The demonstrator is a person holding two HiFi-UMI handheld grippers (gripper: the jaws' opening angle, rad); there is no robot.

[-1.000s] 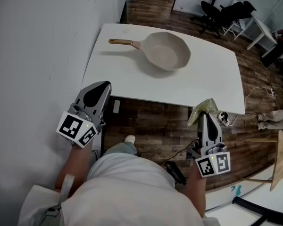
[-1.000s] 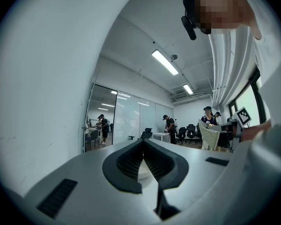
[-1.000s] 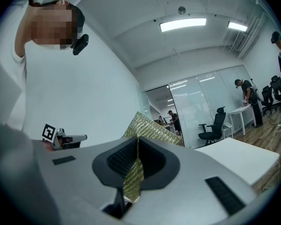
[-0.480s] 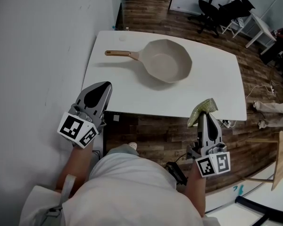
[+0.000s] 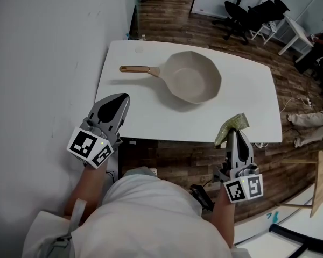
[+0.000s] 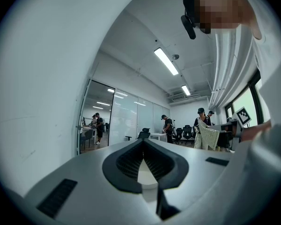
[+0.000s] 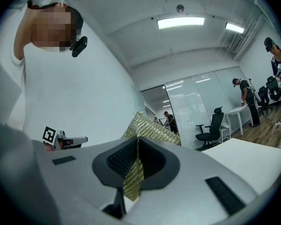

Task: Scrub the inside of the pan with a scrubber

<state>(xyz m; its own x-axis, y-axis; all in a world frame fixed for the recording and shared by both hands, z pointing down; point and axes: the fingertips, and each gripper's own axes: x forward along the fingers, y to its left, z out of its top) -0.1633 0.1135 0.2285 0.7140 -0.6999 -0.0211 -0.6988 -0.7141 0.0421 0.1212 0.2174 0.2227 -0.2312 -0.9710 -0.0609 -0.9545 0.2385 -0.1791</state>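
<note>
While both grippers are hovering close to the person's body, short of the near edge of the white table (image 5: 247,112), the right gripper (image 5: 234,134) is pinching a green-gold mesh scrubber (image 5: 232,126) between its jaws, with the scrubber's free end sticking out past the tips. The left gripper (image 5: 119,102) is sitting fully closed with nothing between its jaws. Farther out, the beige pan (image 5: 195,78) is resting mid-table, ahead and to the left of the scrubber. Its wooden handle (image 5: 135,69) is pointing left, so the pan's long axis is running across the table. By my judgement, that is putting the handle nearer the left gripper and the bowl nearer the right.
</note>
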